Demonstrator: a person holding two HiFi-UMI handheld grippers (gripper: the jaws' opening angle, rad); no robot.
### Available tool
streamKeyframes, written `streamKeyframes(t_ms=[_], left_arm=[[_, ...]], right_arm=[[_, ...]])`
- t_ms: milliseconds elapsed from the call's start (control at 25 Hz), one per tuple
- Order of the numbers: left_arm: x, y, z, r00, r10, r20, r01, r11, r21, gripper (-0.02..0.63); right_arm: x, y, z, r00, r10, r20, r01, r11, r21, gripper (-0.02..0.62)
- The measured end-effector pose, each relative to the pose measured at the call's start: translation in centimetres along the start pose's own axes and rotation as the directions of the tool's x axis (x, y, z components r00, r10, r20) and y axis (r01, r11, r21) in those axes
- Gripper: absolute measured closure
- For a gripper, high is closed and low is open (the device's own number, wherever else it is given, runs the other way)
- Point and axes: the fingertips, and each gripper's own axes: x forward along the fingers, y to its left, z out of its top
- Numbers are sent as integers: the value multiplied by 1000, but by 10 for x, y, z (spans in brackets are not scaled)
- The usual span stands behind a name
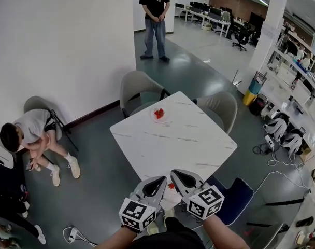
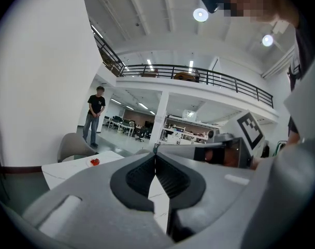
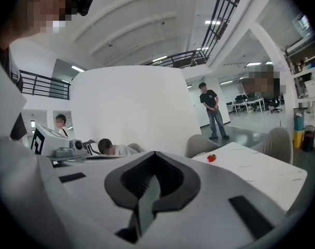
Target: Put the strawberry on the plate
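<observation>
A red strawberry (image 1: 158, 113) lies on a small white plate (image 1: 153, 119) at the far end of the white marble table (image 1: 188, 139). It shows small in the left gripper view (image 2: 95, 162) and in the right gripper view (image 3: 212, 158). My left gripper (image 1: 164, 179) and right gripper (image 1: 174, 174) hover side by side over the table's near edge, far from the plate. Both are shut with nothing between the jaws, as the left gripper (image 2: 155, 152) and right gripper (image 3: 154, 154) show in their own views. A small red thing (image 1: 170, 186) shows between them; I cannot tell what it is.
Grey chairs (image 1: 139, 84) (image 1: 220, 106) stand at the table's far sides and a blue chair (image 1: 235, 197) at the near right. A person (image 1: 155, 17) stands beyond the table; another (image 1: 36, 134) sits by the wall at left. Desks and cables fill the right.
</observation>
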Motion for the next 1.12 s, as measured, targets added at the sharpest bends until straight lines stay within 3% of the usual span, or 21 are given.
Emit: streamKeyframes(t_ms=[360,1120], left_arm=[[-21,-24,45,998,-28,55,27,1000,10,597],[-23,-54,46,995,-56,86,54,998,23,597]], right_arm=[[-28,32,47,995,18,100,-18,1000,-1,594],[-58,38,54,989,-3,147,6,1000,-22,595]])
